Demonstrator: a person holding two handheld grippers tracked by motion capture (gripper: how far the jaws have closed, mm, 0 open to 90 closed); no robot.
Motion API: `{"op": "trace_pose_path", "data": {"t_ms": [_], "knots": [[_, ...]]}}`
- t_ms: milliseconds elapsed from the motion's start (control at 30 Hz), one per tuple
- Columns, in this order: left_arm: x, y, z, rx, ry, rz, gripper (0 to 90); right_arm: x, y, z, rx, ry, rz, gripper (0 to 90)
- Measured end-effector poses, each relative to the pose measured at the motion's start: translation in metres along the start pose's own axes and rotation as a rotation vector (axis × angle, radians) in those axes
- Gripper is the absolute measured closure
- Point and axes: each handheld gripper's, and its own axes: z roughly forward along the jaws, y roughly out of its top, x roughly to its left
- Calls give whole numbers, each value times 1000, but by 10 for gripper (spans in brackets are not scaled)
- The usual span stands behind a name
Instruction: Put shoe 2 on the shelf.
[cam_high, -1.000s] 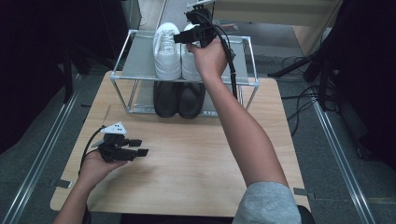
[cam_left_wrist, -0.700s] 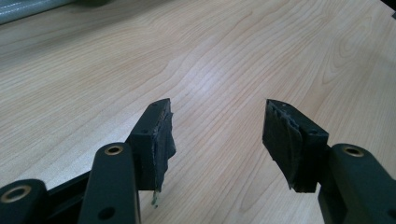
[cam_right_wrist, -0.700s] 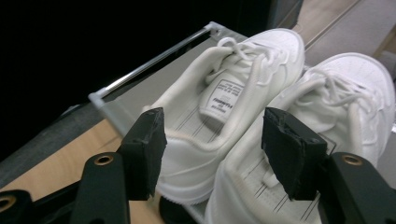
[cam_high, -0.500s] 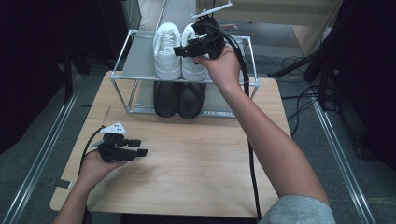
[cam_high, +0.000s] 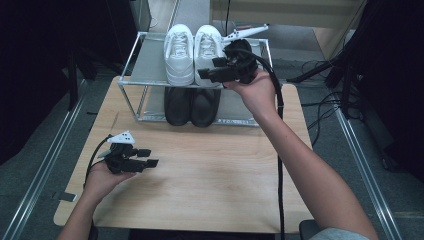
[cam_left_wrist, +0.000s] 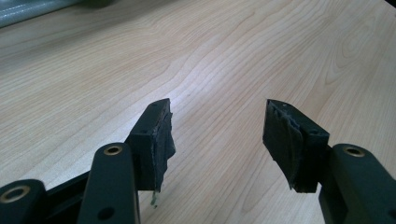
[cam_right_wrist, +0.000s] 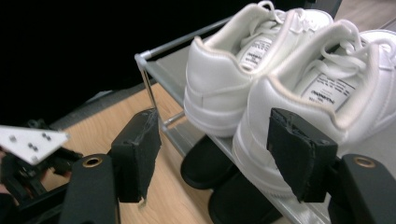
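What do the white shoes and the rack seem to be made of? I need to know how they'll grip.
White shoes: probably smooth leather or a synthetic, with a soft sheen, stitched panels and padded collars. Rack: thin metal tubing, apparently, with bright glints on its rails; its grey shelf looks matte, material unclear.

Dim dark surroundings, soft shadows, slight blur

White sneakers (cam_high: 194, 52) on rack (cam_high: 145, 62), right gripper (cam_high: 210, 75) open beside them, black shoes (cam_high: 191, 105) below
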Motion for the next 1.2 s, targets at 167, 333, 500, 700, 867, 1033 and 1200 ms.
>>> {"op": "trace_pose_path", "data": {"t_ms": [167, 333, 500, 700, 867, 1033, 1200], "knots": [[0, 0, 1, 0, 2, 2, 425, -3, -24, -5, 1, 22, 13, 359], [-2, 1, 1, -7, 10, 11, 424, -5, -51, -7, 4, 60, 26, 357], [-4, 2, 1, -12, 8, 17, 421, -8, -90, -6, 18, 103, 24, 359], [-5, 2, 3, -3, 14, 15, 418, -12, -123, -9, 18, 120, 49, 361], [-5, 2, 3, 0, 18, 23, 415, -12, -146, -17, -6, 114, 37, 365], [-6, 2, 4, 4, 19, 24, 411, -12, -171, -22, -2, 109, 26, 363], [-7, 2, 6, 1, -2, 16, 405, -13, -196, -28, 2, 113, 35, 361]]}}
